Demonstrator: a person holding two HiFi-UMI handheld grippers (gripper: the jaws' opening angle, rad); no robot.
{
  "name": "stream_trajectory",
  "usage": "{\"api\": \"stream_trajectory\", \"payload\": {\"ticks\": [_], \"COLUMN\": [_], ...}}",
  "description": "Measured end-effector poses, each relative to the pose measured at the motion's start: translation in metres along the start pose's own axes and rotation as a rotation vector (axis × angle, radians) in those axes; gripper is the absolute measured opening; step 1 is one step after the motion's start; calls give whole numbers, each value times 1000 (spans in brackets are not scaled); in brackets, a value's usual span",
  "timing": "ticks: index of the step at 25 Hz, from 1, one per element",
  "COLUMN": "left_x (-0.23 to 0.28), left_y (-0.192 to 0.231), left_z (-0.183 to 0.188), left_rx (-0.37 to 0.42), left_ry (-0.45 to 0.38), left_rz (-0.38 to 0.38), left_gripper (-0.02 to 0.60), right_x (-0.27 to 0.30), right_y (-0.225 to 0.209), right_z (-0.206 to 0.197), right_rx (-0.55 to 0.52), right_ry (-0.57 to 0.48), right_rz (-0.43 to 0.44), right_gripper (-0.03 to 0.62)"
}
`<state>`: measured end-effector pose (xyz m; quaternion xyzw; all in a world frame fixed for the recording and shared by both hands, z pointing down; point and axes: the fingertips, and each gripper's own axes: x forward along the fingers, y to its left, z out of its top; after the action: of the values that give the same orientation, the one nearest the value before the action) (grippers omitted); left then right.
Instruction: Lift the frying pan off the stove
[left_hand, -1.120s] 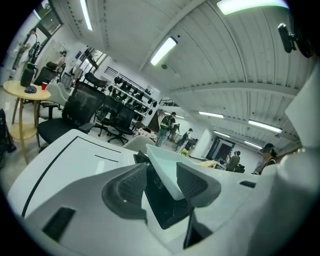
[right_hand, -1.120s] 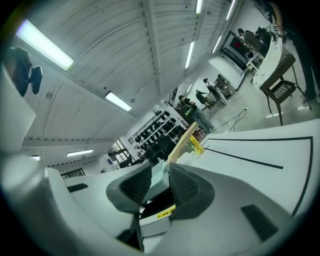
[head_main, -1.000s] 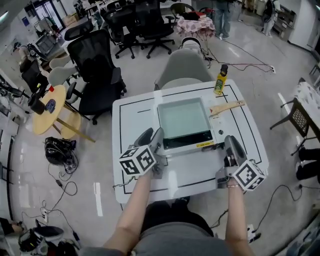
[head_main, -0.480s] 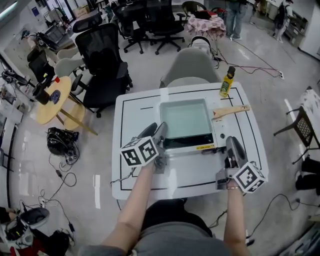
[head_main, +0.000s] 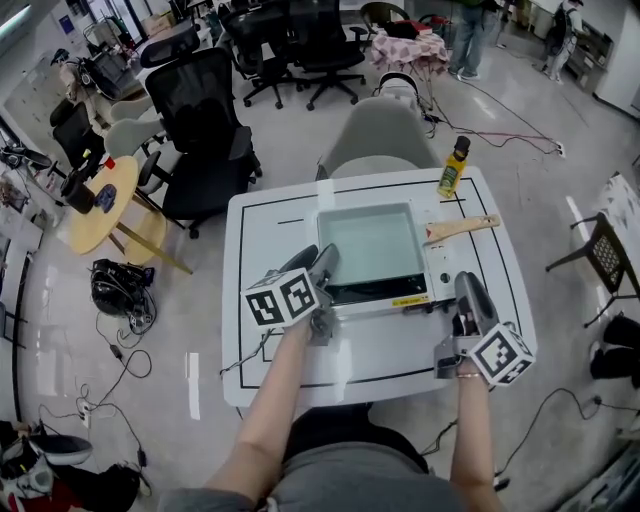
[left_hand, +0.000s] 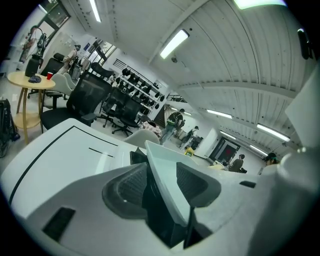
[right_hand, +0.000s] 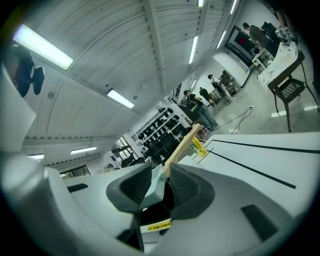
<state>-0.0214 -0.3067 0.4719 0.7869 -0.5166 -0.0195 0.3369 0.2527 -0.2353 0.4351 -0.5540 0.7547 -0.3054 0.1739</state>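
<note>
The frying pan (head_main: 368, 240) is square and pale green, with a wooden handle (head_main: 462, 228) pointing right. It sits on a black stove (head_main: 385, 292) in the middle of the white table (head_main: 275, 240). My left gripper (head_main: 322, 262) is at the pan's front left corner. In the left gripper view the pan's corner (left_hand: 167, 180) reaches in between the jaws of the left gripper (left_hand: 161, 182), which stand apart from it. My right gripper (head_main: 466, 287) rests just right of the stove's front right corner. Its jaws (right_hand: 159, 187) stand a little apart, with pan edge (right_hand: 156, 181) and handle (right_hand: 182, 145) seen beyond.
A yellow bottle (head_main: 452, 167) stands at the table's far right corner. A grey chair (head_main: 375, 135) is pushed in at the far side. Black office chairs (head_main: 205, 120) and a round wooden table (head_main: 105, 205) stand to the left. Cables (head_main: 125, 330) lie on the floor.
My left gripper has edged forward, closer onto the pan's front left corner. The right gripper has stayed where it was. The head view has shifted slightly.
</note>
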Motion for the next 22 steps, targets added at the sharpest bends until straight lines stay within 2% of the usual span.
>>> {"api": "stream_trajectory", "payload": {"ticks": [7,10,16,22], "left_x": [16,20,25,28], "left_y": [4,3,2,10], "left_z": [-2,-3,-6,-7], "left_rx": [3,9,6,-16], "left_ry": [46,63,99,104], "left_rz": [3,6,18,76], "left_gripper": [175,175,172,77], "right_x": [6,6,12,12], "right_y": [-7,-18,-9,-21], "right_z": [1,0,1,-1], "right_rx": [19,-11,23,-5], "right_ry": [-10,5,-10,10], "right_rz": [-22,-61,-40,-72], "right_gripper": [106,106,106,106]}}
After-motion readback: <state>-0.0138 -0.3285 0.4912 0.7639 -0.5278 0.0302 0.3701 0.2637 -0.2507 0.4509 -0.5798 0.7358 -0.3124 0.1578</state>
